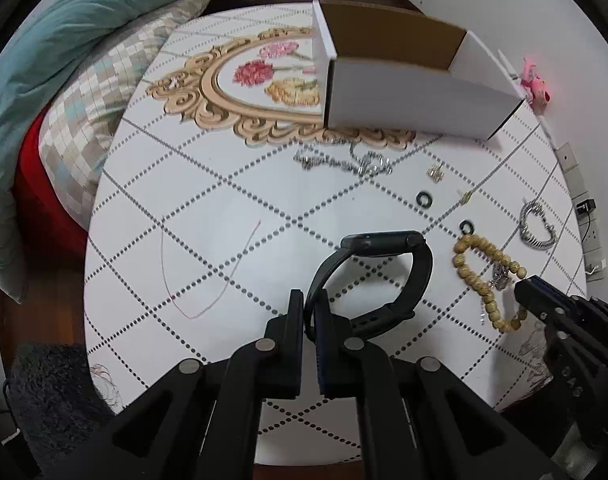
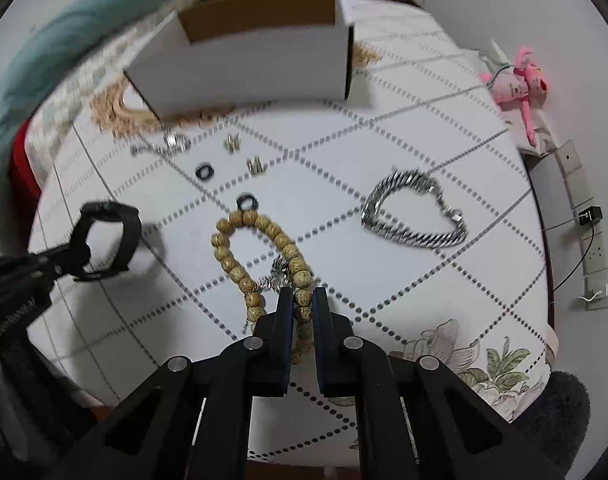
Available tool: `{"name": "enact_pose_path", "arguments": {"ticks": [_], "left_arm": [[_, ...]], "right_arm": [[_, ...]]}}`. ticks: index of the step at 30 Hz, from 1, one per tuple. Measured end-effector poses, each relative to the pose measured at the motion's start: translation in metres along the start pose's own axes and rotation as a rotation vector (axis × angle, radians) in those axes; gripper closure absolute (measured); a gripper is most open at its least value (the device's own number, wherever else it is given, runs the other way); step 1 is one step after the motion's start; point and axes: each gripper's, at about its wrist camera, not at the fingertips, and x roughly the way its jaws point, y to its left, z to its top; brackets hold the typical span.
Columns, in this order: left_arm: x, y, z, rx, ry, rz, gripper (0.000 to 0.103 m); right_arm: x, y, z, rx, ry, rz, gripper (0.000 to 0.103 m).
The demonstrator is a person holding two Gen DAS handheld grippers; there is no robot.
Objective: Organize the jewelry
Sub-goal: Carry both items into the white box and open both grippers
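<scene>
My left gripper (image 1: pixel 310 300) is shut on the strap of a black watch (image 1: pixel 384 240) and holds it just above the round table (image 1: pixel 223 184); it also shows in the right wrist view (image 2: pixel 103 240). My right gripper (image 2: pixel 302 296) is shut on a wooden bead bracelet (image 2: pixel 263 236) that lies on the table; the bracelet also shows in the left wrist view (image 1: pixel 476 276). An open white cardboard box (image 1: pixel 404 92) stands at the back of the table, also in the right wrist view (image 2: pixel 255 68).
A silver chain bracelet (image 2: pixel 412 212), two black rings (image 2: pixel 204 171), small gold earrings (image 2: pixel 255 166) and a silver necklace (image 1: pixel 344 160) lie on the table. A thin red string (image 1: pixel 207 276) lies at left. Bedding (image 1: pixel 63 60) borders the table's left side. A pink toy (image 2: pixel 516 80) sits at right.
</scene>
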Motion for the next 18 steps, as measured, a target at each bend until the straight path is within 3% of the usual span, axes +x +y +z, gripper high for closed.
{"name": "enact_pose_path", "arguments": {"ticks": [8,14,18], "left_arm": [[-0.042,-0.009,0.036,-0.01,-0.085,-0.065,0.1],[-0.066,-0.013,0.09,-0.013,-0.152,-0.109,0.1],[-0.059,-0.014,0.129,-0.004,-0.153,-0.118,0.1]], "right_arm": [[-0.054,0.002,0.036,0.012,-0.12,0.087,0.094],[-0.094,0.001,0.097,-0.002,-0.23,0.142,0.094],[-0.106,0.003,0.142,-0.009,-0.279,0.165,0.094]]}}
